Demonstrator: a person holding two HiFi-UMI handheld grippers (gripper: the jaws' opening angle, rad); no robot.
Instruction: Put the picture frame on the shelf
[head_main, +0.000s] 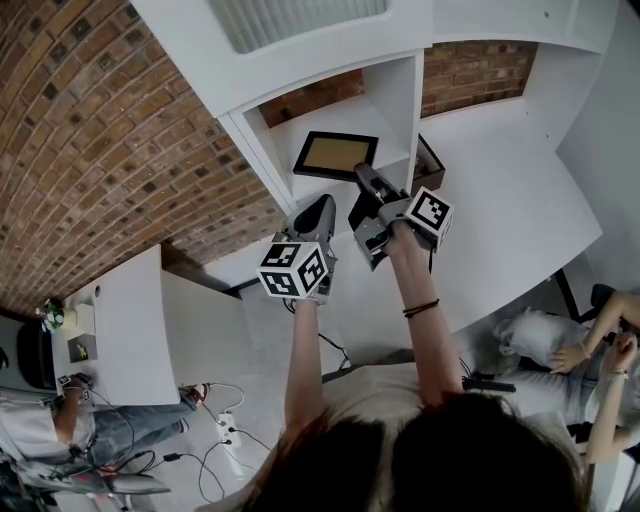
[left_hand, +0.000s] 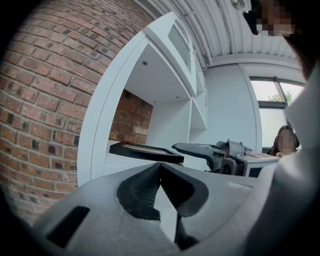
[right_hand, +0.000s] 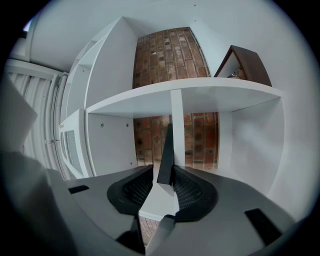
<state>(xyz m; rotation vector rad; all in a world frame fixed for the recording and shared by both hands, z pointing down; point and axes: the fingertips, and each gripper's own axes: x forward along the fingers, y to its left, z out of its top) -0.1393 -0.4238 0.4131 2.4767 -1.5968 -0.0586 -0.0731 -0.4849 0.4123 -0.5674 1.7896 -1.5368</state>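
Standing upright in the shelf cubby, frame sits edge-on between right gripper's slightly parted jaws, not clamped. Left gripper closed, empty, near left.

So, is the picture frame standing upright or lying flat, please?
Lying flat: the picture frame shows as a thin, level slab in the left gripper view, face up.

Left gripper held level, jaws together — right gripper beside it, jaws slightly apart
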